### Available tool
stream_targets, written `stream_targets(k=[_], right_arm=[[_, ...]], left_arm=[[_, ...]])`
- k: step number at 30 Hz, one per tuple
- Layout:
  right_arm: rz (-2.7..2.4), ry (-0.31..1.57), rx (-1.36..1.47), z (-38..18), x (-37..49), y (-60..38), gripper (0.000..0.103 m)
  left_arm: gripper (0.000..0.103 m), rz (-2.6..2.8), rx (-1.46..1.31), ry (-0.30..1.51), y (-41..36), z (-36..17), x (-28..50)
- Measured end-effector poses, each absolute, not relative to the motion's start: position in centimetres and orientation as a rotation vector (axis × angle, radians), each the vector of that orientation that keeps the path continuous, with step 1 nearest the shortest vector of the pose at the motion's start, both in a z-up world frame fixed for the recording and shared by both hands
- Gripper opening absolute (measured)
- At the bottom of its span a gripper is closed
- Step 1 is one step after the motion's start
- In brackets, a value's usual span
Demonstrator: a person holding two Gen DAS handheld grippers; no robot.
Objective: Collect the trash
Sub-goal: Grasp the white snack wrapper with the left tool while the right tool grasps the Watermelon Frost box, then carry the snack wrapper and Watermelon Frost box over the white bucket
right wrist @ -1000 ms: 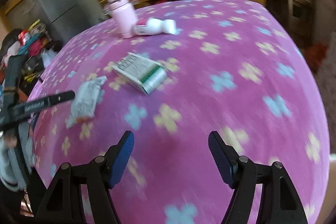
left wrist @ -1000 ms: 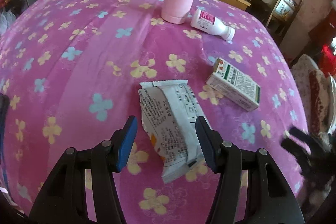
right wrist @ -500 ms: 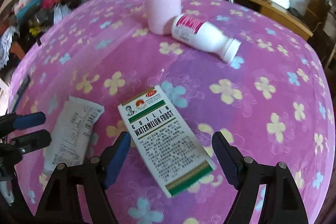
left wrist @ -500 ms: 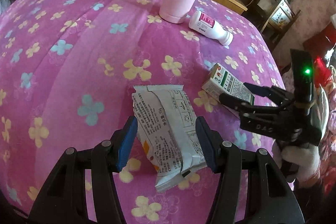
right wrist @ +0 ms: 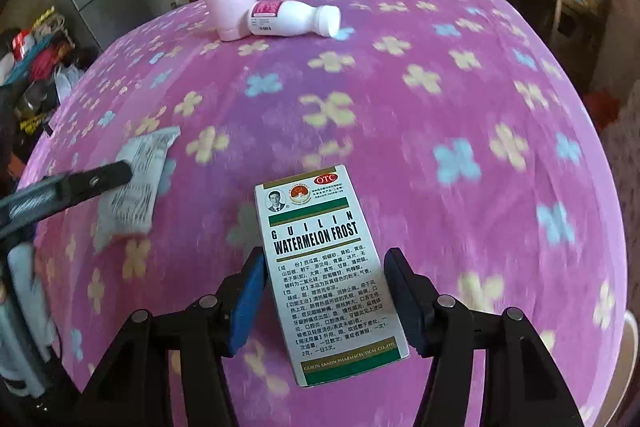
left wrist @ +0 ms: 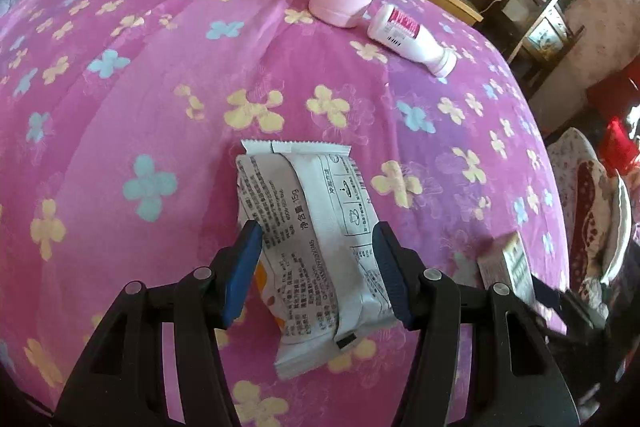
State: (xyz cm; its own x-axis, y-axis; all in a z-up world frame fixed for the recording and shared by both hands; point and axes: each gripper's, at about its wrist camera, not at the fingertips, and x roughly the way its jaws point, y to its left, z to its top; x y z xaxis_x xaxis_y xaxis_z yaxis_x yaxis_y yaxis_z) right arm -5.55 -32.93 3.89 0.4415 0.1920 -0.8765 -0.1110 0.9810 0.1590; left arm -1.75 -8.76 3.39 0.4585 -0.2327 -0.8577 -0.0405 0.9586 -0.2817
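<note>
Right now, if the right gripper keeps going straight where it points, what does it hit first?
The right gripper would first meet the white and green cardboard medicine box lying flat between its jaws on the pink flowered tablecloth; depth is uncertain.

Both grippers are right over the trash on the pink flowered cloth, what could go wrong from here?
1. The snack wrapper is thin and flat between the left gripper jaws; it may crumple or slip out.
2. The medicine box lies flat between the right gripper jaws, which have just been closing; they could skid over its edges.
3. The soft tablecloth could get pinched along with either item.
</note>
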Motion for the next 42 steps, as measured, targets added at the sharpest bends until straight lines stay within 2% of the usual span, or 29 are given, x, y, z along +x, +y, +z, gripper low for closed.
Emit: stream_targets(k=[1, 2, 3, 4, 8, 13, 14, 15, 19, 20, 33, 42], right_arm=[[0.193, 1.089, 0.091, 3.9, -5.9, -33.0, 0.059], [0.197, 1.081, 0.097, 3.9, -6.2, -33.1, 0.067], [0.195, 1.075, 0.098, 3.9, -6.2, -33.0, 0.081], [0.192, 1.07, 0.098, 3.9, -6.2, -33.0, 0.085], [0.193, 1.066, 0.101, 3.6, -6.0, -32.6, 0.085], [0.169, 1.053, 0.083, 2.7, -6.7, -32.3, 0.082], [0.156, 1.045, 0.067, 2.7, -7.0, -32.3, 0.074], [0.143, 1.037, 0.044, 2.8, -7.1, -32.2, 0.057], [0.165, 1.031, 0.065, 3.3, -7.6, -32.9, 0.055], [0.162, 1.023, 0.064, 3.5, -7.9, -33.1, 0.055], [0.151, 0.95, 0.085, 7.0, -12.8, -35.0, 0.054], [0.118, 0.922, 0.103, 8.1, -14.9, -36.5, 0.054]], left_arm=[[0.058, -0.112, -0.281, 1.094, -8.9, 3.1, -1.7], [0.064, -0.103, -0.278, 1.086, -9.1, 2.9, -1.6], [0.067, -0.089, -0.268, 1.071, -9.3, 2.8, -1.6], [0.067, -0.081, -0.262, 1.065, -9.4, 2.8, -1.6], [0.079, -0.068, -0.236, 1.042, -10.1, 2.6, -1.6], [0.079, -0.068, -0.116, 1.039, -11.7, 2.3, -1.9], [0.076, -0.076, -0.13, 1.038, -11.5, 2.3, -2.0], [0.065, -0.1, -0.157, 1.034, -11.2, 2.5, -2.2], [0.043, -0.145, -0.139, 1.035, -11.4, 3.1, -3.2], [0.026, -0.153, -0.136, 1.03, -11.5, 3.2, -3.6], [0.024, -0.28, -0.157, 1.008, -13.2, 5.7, -8.0], [0.024, -0.357, -0.111, 0.959, -17.5, 8.1, -9.7]])
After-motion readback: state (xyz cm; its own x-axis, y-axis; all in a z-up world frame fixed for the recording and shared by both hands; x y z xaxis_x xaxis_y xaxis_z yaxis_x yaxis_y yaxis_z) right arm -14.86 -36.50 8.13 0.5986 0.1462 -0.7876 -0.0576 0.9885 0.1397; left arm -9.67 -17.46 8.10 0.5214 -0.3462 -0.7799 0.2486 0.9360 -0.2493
